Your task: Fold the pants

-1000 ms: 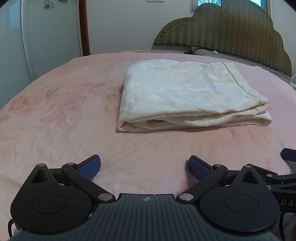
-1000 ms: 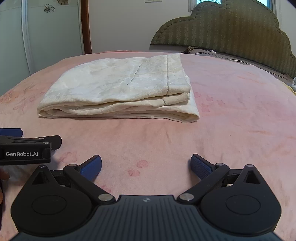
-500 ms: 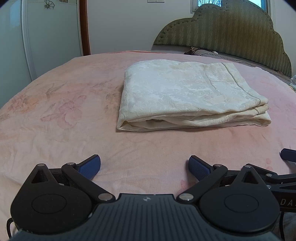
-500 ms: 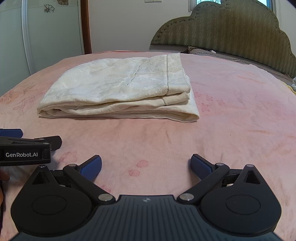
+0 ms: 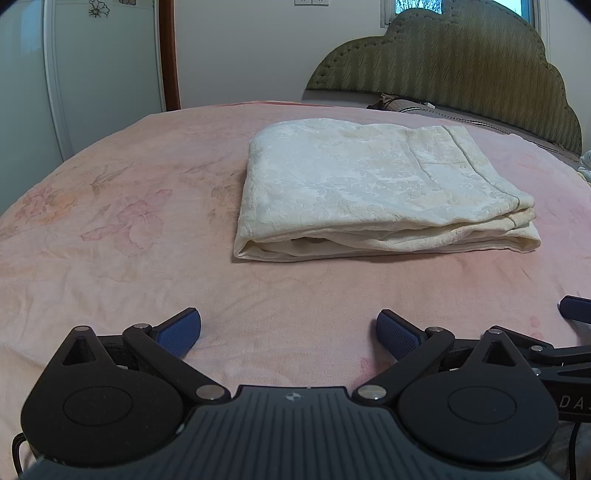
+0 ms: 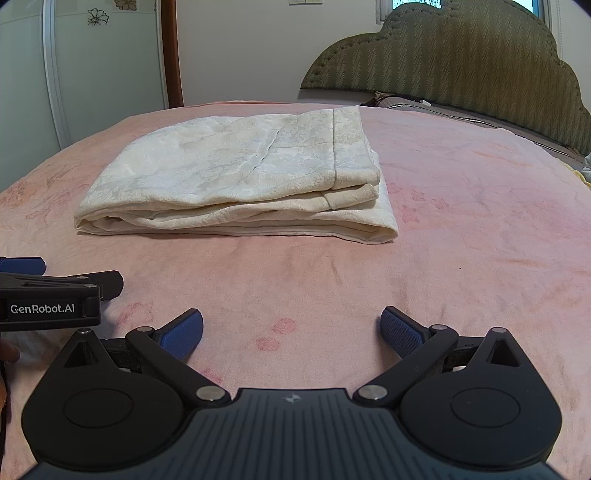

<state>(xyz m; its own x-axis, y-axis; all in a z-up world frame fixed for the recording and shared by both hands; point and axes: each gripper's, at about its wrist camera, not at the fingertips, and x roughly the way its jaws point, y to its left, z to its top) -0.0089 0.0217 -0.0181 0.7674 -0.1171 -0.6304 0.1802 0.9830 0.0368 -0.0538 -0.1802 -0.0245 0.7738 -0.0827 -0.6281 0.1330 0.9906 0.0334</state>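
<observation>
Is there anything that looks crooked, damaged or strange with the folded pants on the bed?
Nothing serious. The cream pants lie folded flat on the pink bedspread. Only the layers at the right end are slightly uneven, the bottom one sticking out. Both grippers are open and clear of them.

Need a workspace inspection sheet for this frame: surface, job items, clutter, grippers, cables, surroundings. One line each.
Surface: pink floral bedspread, lightly creased.
Job's things: cream pants folded into a flat, layered rectangle, lying on the bedspread ahead of both grippers; nothing touches them.
Clutter: nothing seen near the pants; a bit of pale fabric at the far right edge, unclear what.
Grippers: left gripper open, empty, low over the bedspread; right gripper open, empty, beside it.
Cables: a thin black cable loops at the left gripper's body.
Surroundings: green padded headboard, pale wardrobe door, brown door frame, window behind the headboard.
</observation>
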